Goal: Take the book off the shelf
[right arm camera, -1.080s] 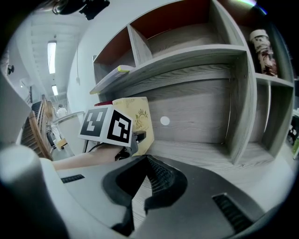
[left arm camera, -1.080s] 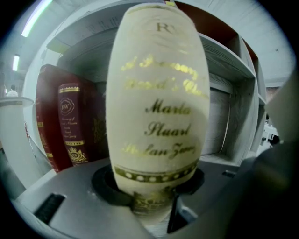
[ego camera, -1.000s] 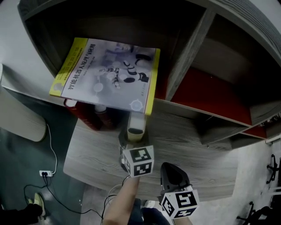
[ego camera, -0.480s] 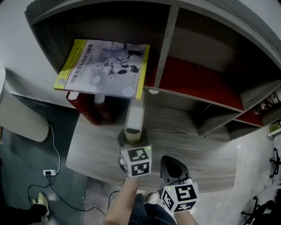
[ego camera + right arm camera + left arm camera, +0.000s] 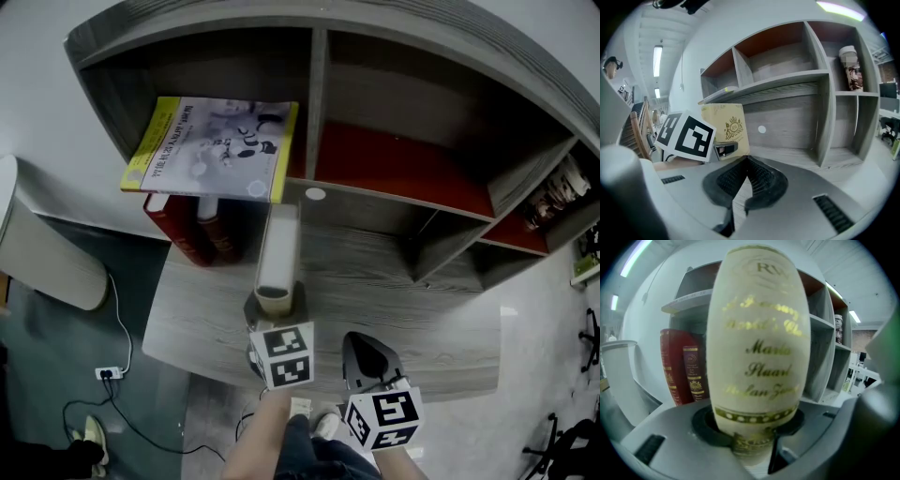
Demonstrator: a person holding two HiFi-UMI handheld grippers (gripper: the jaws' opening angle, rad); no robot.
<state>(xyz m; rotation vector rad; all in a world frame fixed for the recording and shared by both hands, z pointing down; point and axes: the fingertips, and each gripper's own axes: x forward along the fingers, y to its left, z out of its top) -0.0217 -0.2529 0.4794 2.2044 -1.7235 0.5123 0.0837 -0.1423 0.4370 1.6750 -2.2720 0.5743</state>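
Left tool [image 5: 274, 302] is clenched on the near end of the cream book [image 5: 278, 246]. In the left gripper view its gold-lettered spine fills the frame and sits down between the jaws. Right tool [image 5: 370, 364] is empty, jaws brought together, hanging just beside the left one over the worktop [image 5: 403, 300]. Change over the last second: the cream book's far end was tucked under the overhanging yellow book [image 5: 214, 148]. Now more of its length shows in the head view, and the far end lies about level with that book's near edge, in front of the lower opening of the shelf [image 5: 375, 202]. The left tool has come back toward me with it. The red books [image 5: 187, 230] stand upright in that opening, left of the cream one, undisturbed. From the head view I cannot tell whether the far end is quite clear of the shelf front or still rests inside it. Judgement: extraction is nearly done. A little more draw-back, keeping the book low so it does not catch the yellow overhang, should free it.
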